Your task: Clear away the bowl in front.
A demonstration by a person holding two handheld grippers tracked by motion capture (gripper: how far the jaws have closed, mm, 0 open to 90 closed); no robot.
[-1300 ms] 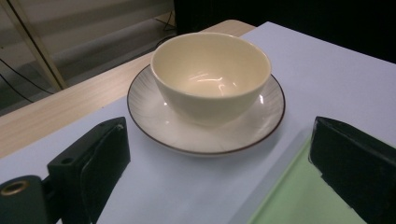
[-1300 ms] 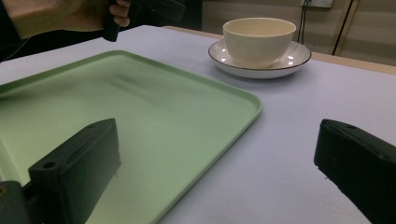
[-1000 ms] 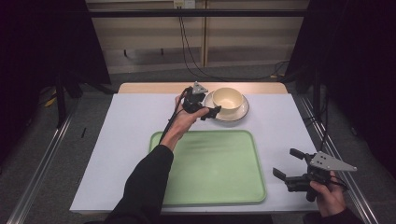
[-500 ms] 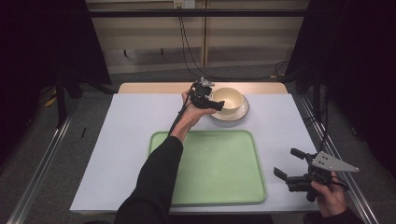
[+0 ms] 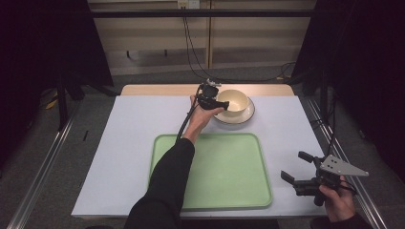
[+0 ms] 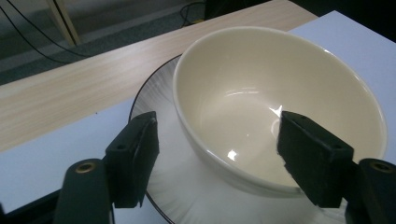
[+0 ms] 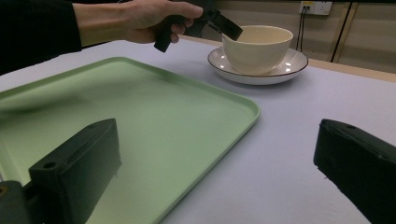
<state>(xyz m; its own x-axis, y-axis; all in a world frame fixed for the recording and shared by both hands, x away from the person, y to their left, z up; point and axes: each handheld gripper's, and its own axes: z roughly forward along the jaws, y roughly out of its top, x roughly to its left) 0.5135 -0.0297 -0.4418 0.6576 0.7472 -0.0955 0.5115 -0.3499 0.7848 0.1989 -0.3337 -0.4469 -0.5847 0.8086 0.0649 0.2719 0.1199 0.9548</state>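
L gripper (image 6: 217,158) jaws wide, straddling near rim of cream bowl (image 5: 232,101) on saucer (image 5: 247,116) beyond green tray (image 5: 224,171); glazed ceramic, likely slick + breakable, grip rim wall; R gripper (image 5: 297,168) wide, empty, beside tray's right edge.

plate (image 6: 163,186): cut off at 6 o'clock edge, far rim hidden behind bowl (image 6: 280,102) | tray (image 7: 140,116): cut off at 9 and 6 o'clock edges | right hand (image 5: 336,205): cut by 6 o'clock edge
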